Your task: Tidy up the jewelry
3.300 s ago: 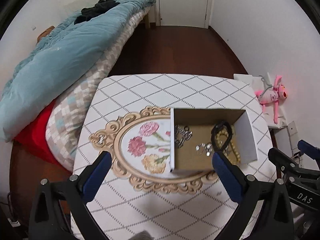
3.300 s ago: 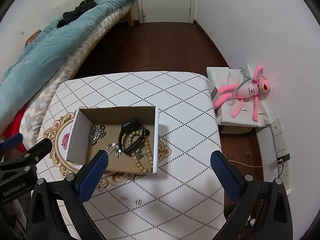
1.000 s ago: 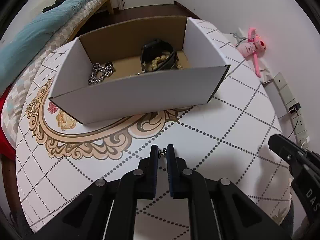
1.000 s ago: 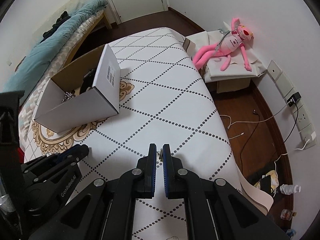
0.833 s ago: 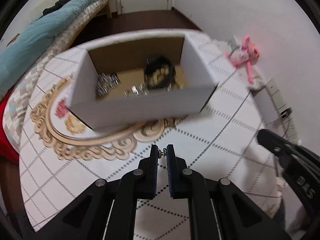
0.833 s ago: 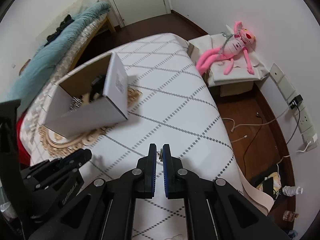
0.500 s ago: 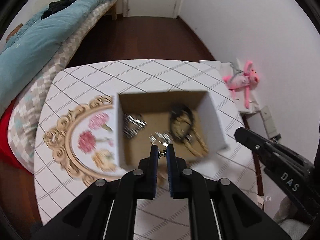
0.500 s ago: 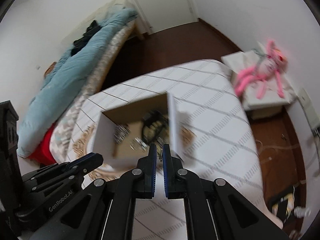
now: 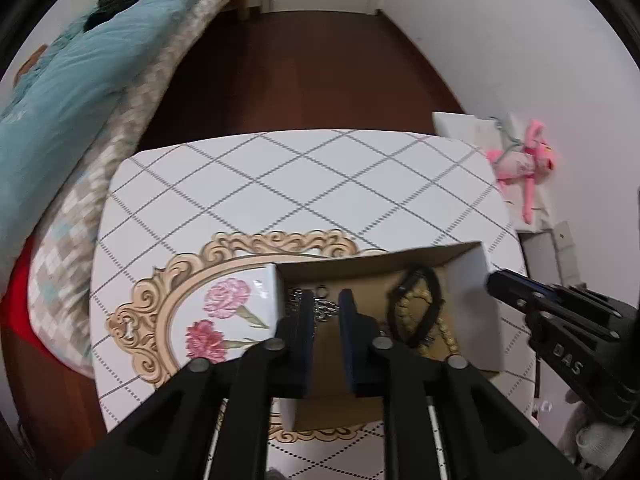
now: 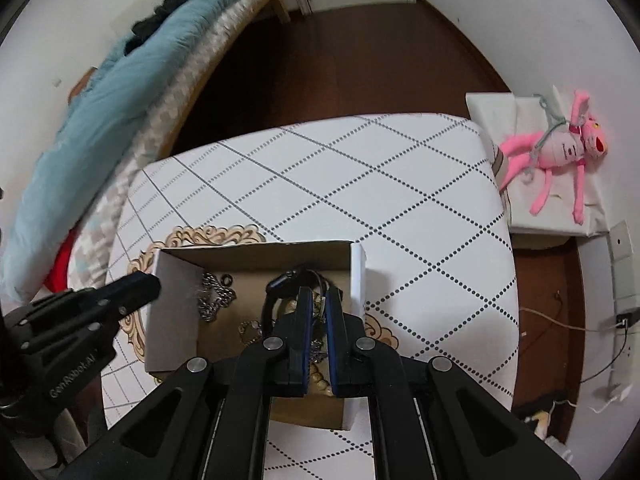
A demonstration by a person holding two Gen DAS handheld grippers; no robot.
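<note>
Jewelry (image 10: 218, 298) of metal chain and beads in cardboard box (image 9: 476, 312), both grippers' jaws slightly parted above it

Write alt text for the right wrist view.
The right gripper, fingers nearly closed, hovers over an open cardboard box holding a silver chain, a black watch and beige beads, on a diamond-patterned table. The left gripper enters from the left.

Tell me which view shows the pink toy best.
The right wrist view: the pink toy lies there whole, with its face and all its limbs sharp, on a white box beside the table. The left wrist view shows it smaller and blurred at the right edge.
</note>
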